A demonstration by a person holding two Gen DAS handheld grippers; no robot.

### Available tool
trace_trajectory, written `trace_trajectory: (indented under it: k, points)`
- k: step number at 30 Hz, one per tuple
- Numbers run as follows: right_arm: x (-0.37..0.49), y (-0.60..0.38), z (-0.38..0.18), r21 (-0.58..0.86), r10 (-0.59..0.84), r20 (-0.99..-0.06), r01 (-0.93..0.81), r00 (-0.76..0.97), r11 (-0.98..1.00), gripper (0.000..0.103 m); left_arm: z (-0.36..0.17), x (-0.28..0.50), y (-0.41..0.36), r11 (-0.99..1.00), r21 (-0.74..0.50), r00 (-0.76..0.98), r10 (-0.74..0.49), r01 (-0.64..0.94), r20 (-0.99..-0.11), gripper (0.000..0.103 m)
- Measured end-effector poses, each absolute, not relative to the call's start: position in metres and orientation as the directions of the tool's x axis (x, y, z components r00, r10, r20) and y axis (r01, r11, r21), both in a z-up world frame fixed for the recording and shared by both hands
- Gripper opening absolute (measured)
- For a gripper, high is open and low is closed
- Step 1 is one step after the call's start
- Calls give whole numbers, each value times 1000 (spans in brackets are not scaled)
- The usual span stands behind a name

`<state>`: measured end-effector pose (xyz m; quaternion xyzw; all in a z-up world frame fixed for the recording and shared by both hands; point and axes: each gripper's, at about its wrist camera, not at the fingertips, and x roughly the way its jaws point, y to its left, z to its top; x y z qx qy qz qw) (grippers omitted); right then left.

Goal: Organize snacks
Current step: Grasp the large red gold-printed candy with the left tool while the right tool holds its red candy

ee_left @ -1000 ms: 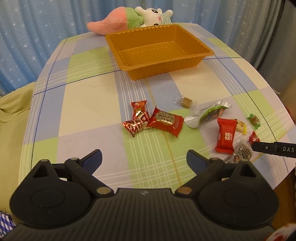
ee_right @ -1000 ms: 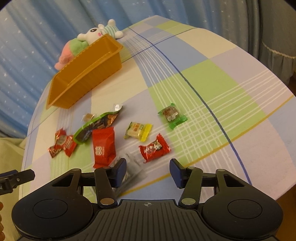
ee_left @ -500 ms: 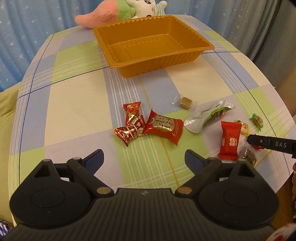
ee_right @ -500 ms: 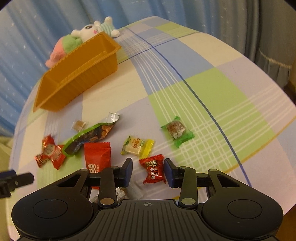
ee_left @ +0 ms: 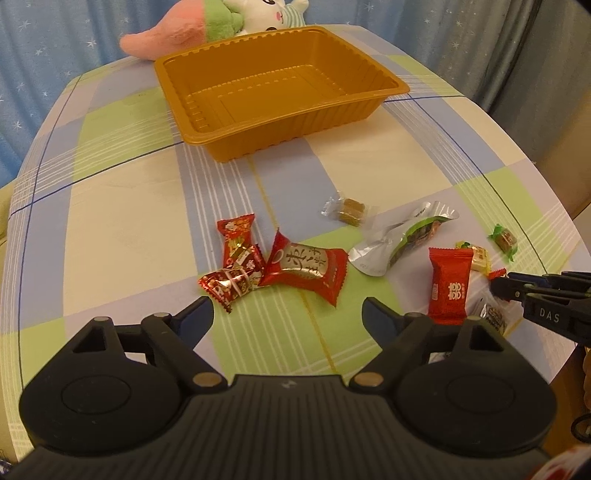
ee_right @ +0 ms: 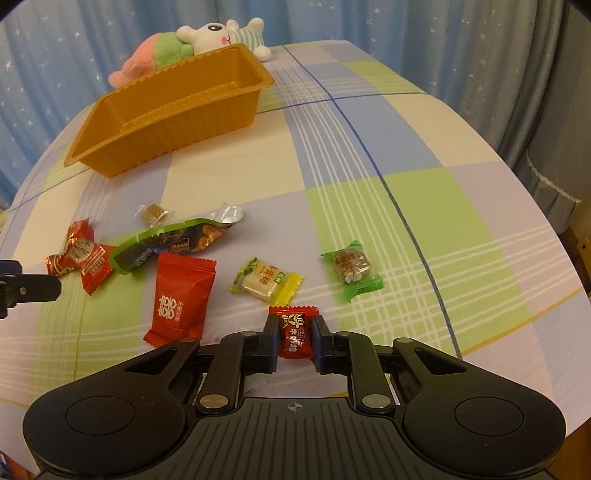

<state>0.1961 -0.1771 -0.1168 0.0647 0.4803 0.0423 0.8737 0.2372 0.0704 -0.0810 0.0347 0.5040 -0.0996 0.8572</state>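
Observation:
My right gripper (ee_right: 294,323) is shut on a small red candy (ee_right: 293,334) low over the checked tablecloth. Around it lie a yellow candy (ee_right: 266,282), a green candy (ee_right: 351,269), a red packet (ee_right: 181,299) and a long green-and-silver packet (ee_right: 173,240). My left gripper (ee_left: 288,306) hangs above the cloth, its jaws closing with nothing between them. Just ahead of it lie a large red candy (ee_left: 304,266) and two small red candies (ee_left: 236,266). The orange tray (ee_left: 295,107) stands at the far side with nothing in it.
A clear-wrapped brown candy (ee_left: 349,211) lies between the snacks and the tray. A pink, green and white plush toy (ee_left: 207,26) rests behind the tray. Blue starred curtains hang around the table. The table's edge drops off close on the right.
The right gripper moved forward over the small red candy and shut on it. The left gripper came closer to the red candies and its jaws narrowed a little.

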Motion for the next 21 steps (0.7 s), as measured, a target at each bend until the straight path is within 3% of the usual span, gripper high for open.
trace_trajectory:
  k: [11, 16, 21]
  points:
    - [195, -192, -111, 179, 120, -836, 59, 536, 982, 18, -88, 248, 60, 965, -83, 437, -190, 251, -880, 71]
    - [194, -195, -108, 184, 112, -834, 82, 540, 979, 18, -96, 255, 57, 959, -121, 421, -224, 257, -879, 55]
    - [194, -202, -107, 185, 95, -835, 114, 542, 976, 18, -107, 264, 59, 960, -153, 416, -241, 233, -877, 50]
